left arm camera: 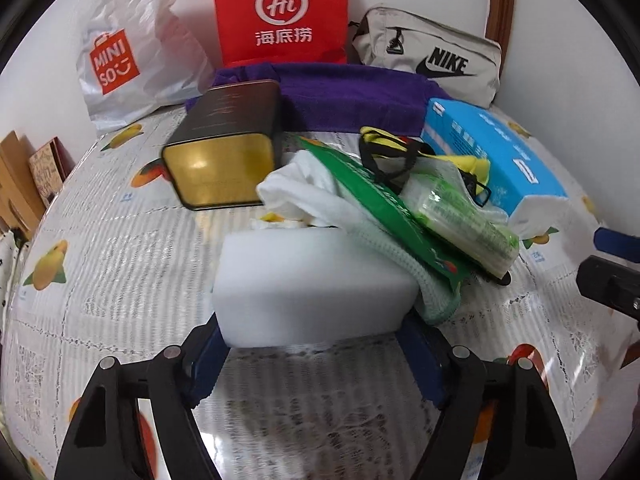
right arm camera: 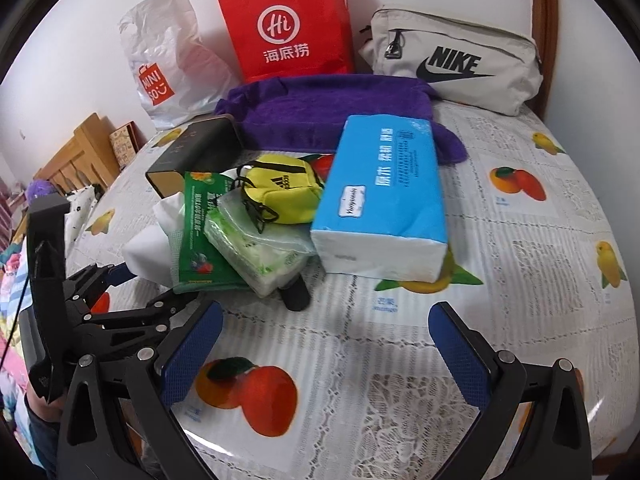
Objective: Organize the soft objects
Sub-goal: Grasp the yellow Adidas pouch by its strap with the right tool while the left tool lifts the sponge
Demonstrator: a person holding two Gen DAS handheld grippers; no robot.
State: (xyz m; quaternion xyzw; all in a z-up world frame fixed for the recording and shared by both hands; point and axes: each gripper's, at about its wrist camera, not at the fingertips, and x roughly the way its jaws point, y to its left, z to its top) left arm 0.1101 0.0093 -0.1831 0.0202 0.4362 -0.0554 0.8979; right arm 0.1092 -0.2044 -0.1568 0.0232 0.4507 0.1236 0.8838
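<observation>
The left tongs point(left arm camera: 316, 344) have their blue pads on either side of a white foam sponge block point(left arm camera: 316, 288) at the near edge of the heap; the pads look to be touching its short ends, so I judge it gripped, though lightly. The block lies on the table point(left arm camera: 120, 280) with its far right corner tucked under a pale green mesh cloth point(left arm camera: 436, 300) and a green printed packet point(left arm camera: 384, 208). To do this step well, squeeze only until the foam just yields, then draw it back toward the near edge and low before lifting, so the cloth and packet slide off and do not ride up with it.

The right tongs point(right arm camera: 324, 344) are spread wide and hold nothing, over bare tablecloth in front of the pile, free to pin the cloth down if it drags.

Beyond them, a pack of green wet wipes point(right arm camera: 260, 256) leans on the packet, a small yellow Adidas pouch point(right arm camera: 286, 192) sits on top, zipped as far as I can tell, and a blue tissue pack point(right arm camera: 384, 200) lies just beside. Farther off, a gold-ended tin point(left arm camera: 224, 148) lies on its side, closed. At the back, past a purple towel point(right arm camera: 332, 112), a Miniso plastic bag point(right arm camera: 172, 76), a red Haidilao paper bag point(right arm camera: 288, 28) and a beige Nike pouch point(right arm camera: 456, 60) stand by the wall; their contents are hidden.
</observation>
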